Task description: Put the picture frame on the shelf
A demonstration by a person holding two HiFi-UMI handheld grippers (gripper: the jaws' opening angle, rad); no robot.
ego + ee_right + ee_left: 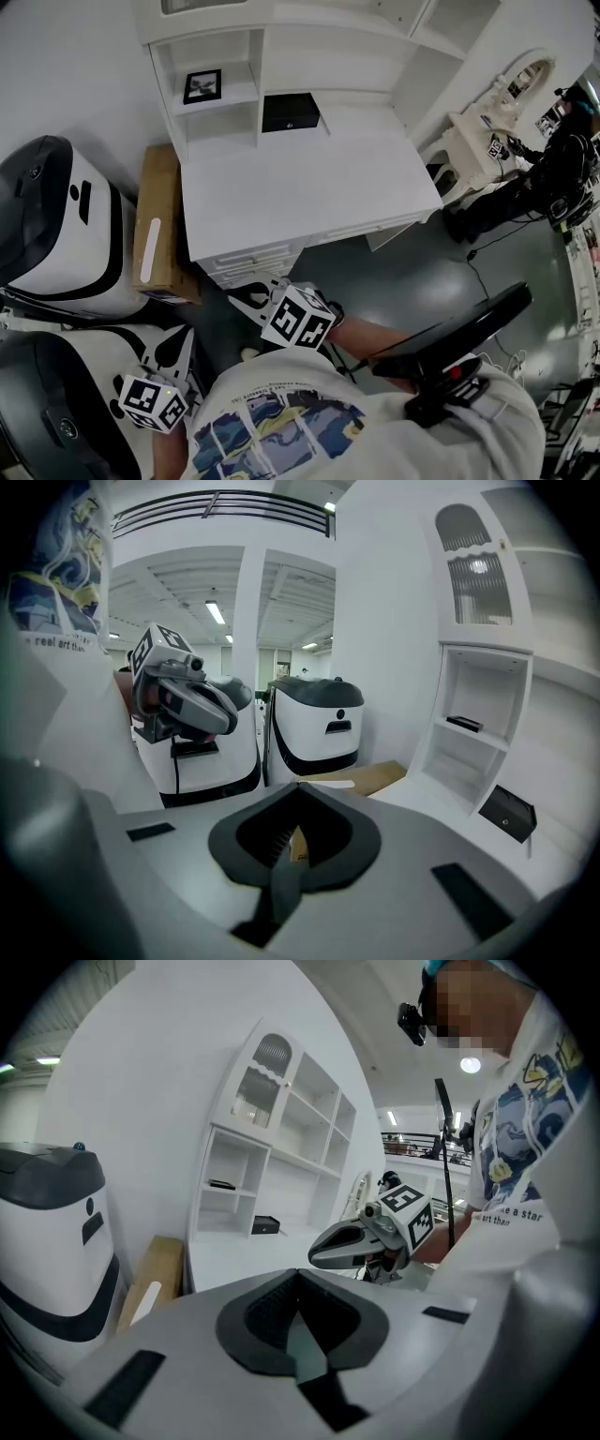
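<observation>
The black picture frame (202,85) sits in the upper left cubby of the white shelf unit (234,42) on the desk. It shows as a thin dark shape in the left gripper view (222,1185) and the right gripper view (464,724). Both grippers are held low near the person's body, well short of the desk. My left gripper (155,401) is shut and empty (300,1274). My right gripper (253,302) is shut and empty too (298,787). Each gripper sees the other from the side.
A small black box (290,112) stands on the white desk (309,187) below the shelves. A flat cardboard box (157,225) lies left of the desk. White and black machines (56,225) stand at the left. A person (553,169) is at the far right.
</observation>
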